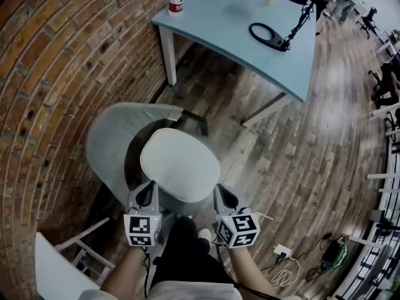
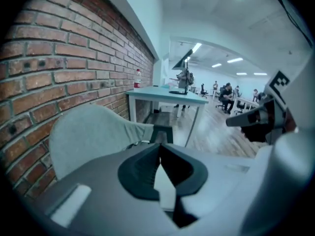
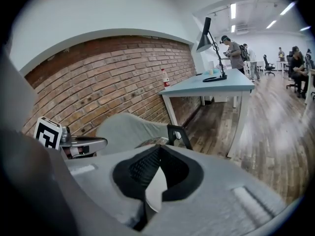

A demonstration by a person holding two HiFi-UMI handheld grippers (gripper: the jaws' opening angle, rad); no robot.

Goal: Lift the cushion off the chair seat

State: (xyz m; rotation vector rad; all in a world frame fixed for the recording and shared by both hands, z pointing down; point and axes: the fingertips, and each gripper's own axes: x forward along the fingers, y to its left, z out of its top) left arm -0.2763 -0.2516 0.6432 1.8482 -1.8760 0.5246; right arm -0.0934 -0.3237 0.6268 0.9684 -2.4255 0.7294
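Both claws were closed, tips together, gripping nothing. The left claw (image 1: 150,185) and right claw (image 1: 220,189) sat at the near edge of the pale cushion (image 1: 180,164), which lay on the chair (image 1: 112,136) seat.

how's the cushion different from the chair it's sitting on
Colour: the cushion is pale off-white, while the chair is a darker grey-green.
Size: the cushion is the smaller of the two and covers only the seat. The chair's shell spreads well beyond the cushion's far side.
Pose: the cushion lies flat, while the chair's back curves up behind it.
Both are plain and have rounded edges.
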